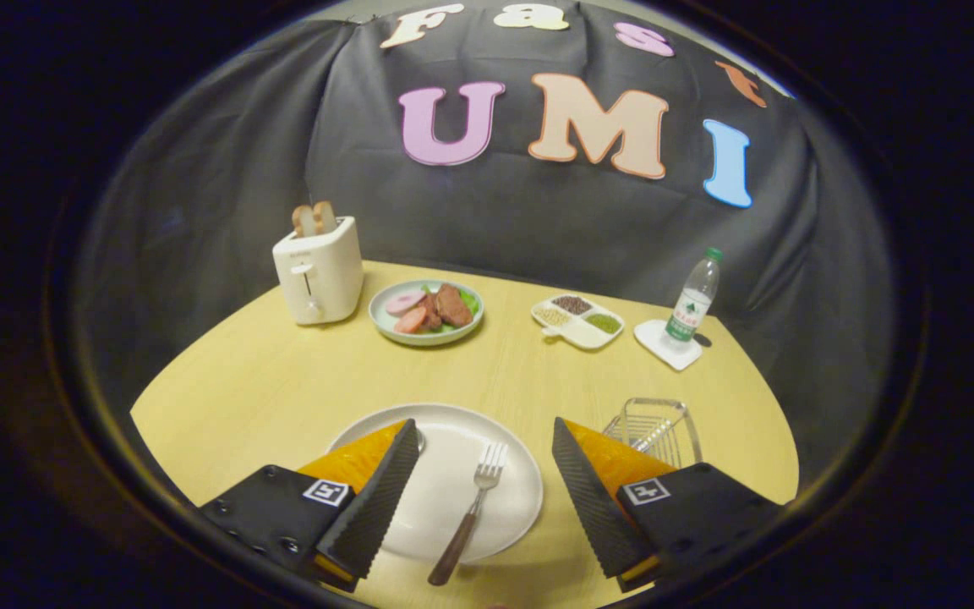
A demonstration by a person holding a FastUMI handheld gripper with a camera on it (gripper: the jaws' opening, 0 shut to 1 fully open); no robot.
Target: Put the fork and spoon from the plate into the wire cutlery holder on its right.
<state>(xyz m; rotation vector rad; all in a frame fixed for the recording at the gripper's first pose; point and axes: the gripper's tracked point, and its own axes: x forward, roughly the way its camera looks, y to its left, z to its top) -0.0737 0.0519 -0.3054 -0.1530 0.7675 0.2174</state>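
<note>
My fork (470,512): silver, brown handle | plate (445,499): white | table (284,381): pale yellow wood | toaster (320,271): white | bottle (693,300): clear, green cap | far dish (385,326): pale green

On the wooden table (284,381) there are two plates: one white plate (453,499) near the gripper (483,444), whose two fingers stand spread wide apart, and one green plate of food (426,313) farther back. One fork (470,512) lies on the white plate, and beside the left finger a sliver that may be one spoon (420,440). One wire cutlery holder (654,430), one toaster (319,269) with two bread slices (314,219), one divided snack dish (577,320), one water bottle (693,298).
</note>
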